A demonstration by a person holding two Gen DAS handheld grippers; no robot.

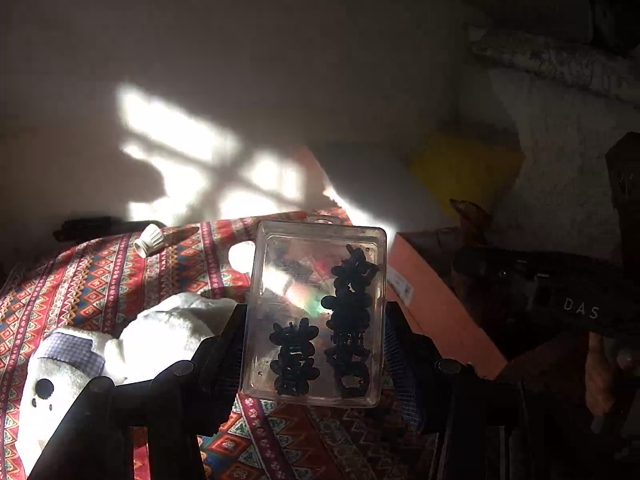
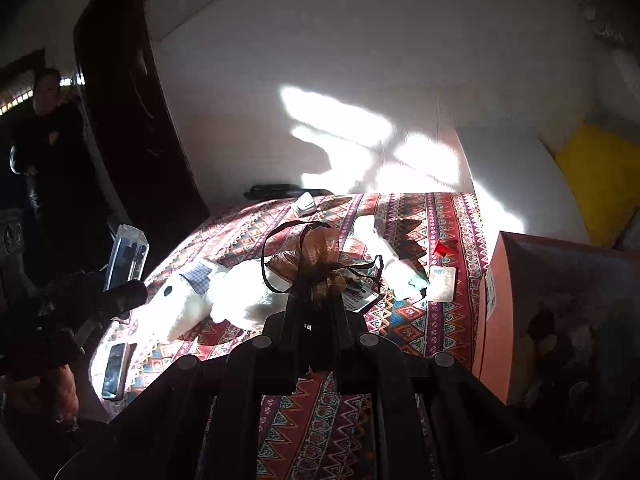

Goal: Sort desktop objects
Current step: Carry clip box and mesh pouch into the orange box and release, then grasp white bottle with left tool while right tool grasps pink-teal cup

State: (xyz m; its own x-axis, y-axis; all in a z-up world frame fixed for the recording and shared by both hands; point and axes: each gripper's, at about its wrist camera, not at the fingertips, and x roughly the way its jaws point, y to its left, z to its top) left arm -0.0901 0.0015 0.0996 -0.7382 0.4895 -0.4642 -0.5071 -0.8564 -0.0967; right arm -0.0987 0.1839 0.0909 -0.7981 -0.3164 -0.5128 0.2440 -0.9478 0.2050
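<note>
Up above the patterned cloth (image 1: pixel 120 272), a clear plastic case (image 1: pixel 316 316) with black hair clips (image 1: pixel 348 308) inside is being squeezed tight by the left gripper (image 1: pixel 314 344). A small brown mesh bag (image 2: pixel 316 268) is being pinched by the closed right gripper (image 2: pixel 316 312). A white plush toy (image 2: pixel 224 296) is being left lying near the cloth's left edge. An orange box (image 2: pixel 496 312) is being kept at the right edge.
</note>
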